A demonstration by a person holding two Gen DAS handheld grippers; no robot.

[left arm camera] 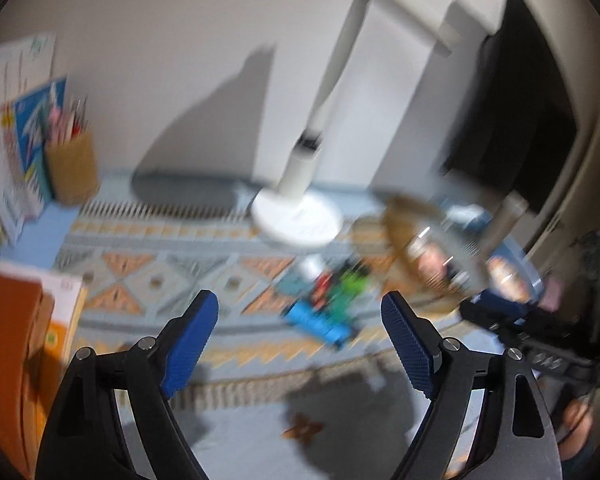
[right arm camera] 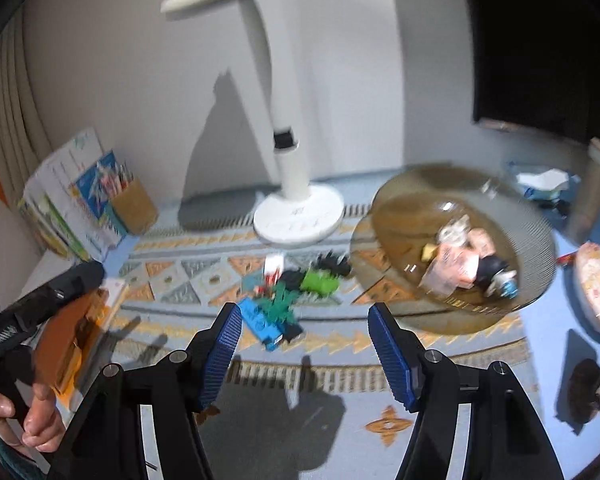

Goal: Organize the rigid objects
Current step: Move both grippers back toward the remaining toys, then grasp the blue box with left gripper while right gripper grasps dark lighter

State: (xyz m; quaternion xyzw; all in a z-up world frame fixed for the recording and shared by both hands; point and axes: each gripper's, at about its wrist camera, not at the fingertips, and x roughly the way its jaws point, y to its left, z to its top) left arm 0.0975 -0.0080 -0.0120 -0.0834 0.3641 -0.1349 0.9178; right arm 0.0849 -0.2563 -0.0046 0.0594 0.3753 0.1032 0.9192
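Both sets of jaws stand apart with nothing between their blue pads: the left gripper [left arm camera: 300, 344] and the right gripper [right arm camera: 305, 354] hover over the counter [right arm camera: 440, 412], which is covered by a patterned blue cloth. Just beyond the jaws lies a small heap of toy bricks [right arm camera: 288, 300], blue, green, red and black, blurred in both views. To its right sits a brown glass bowl [right arm camera: 396, 216] holding a few small figures [right arm camera: 466, 258]. Behind the heap stands a white desk lamp [right arm camera: 298, 216]. At far left are a pencil cup [right arm camera: 134, 210] and books [right arm camera: 60, 200].
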